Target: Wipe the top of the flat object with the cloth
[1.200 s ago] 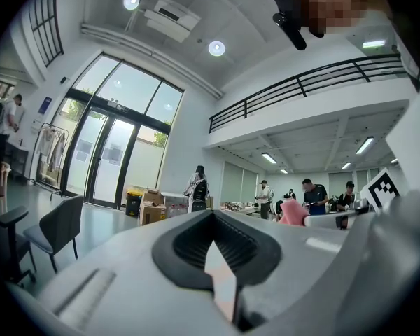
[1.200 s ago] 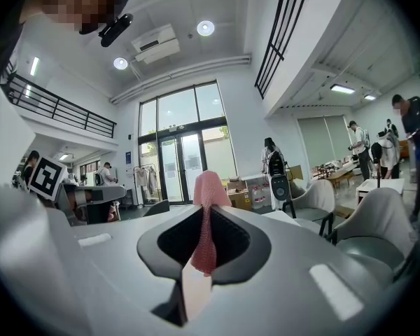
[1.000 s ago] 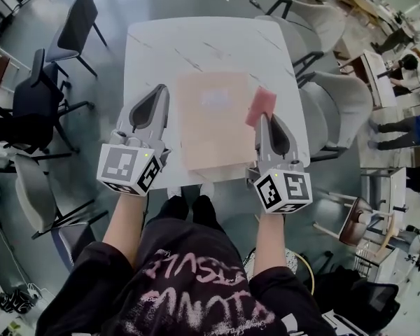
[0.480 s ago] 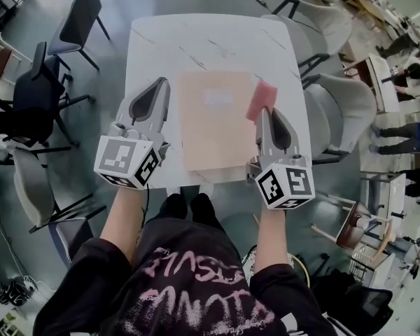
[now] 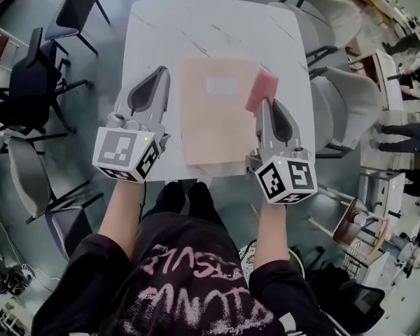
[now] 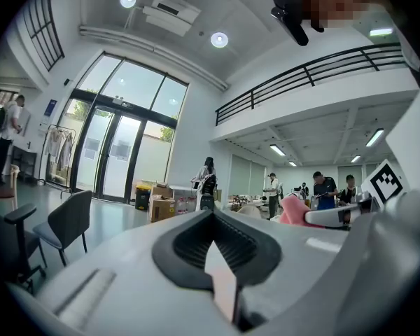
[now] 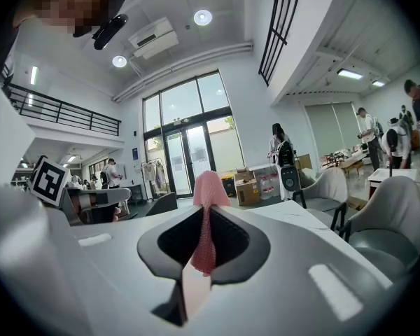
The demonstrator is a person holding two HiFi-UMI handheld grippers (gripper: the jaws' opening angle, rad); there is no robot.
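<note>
The white tabletop (image 5: 161,33) fills the upper middle of the head view. At its centre lies the tan sheet (image 5: 210,128), thin, probably light and apt to slide. The left claw (image 5: 159,75), closed and empty, hangs left of it. The right claw (image 5: 264,105) pinches the soft, limp cloth (image 5: 262,89) by one end at the sheet's right edge. Since a second ago, only the view has shifted.

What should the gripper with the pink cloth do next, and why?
Probably move the right gripper left and down, so the cloth lands on the flat object. Its jaws pinch the cloth, which shows at the object's right edge, not over its middle.
</note>
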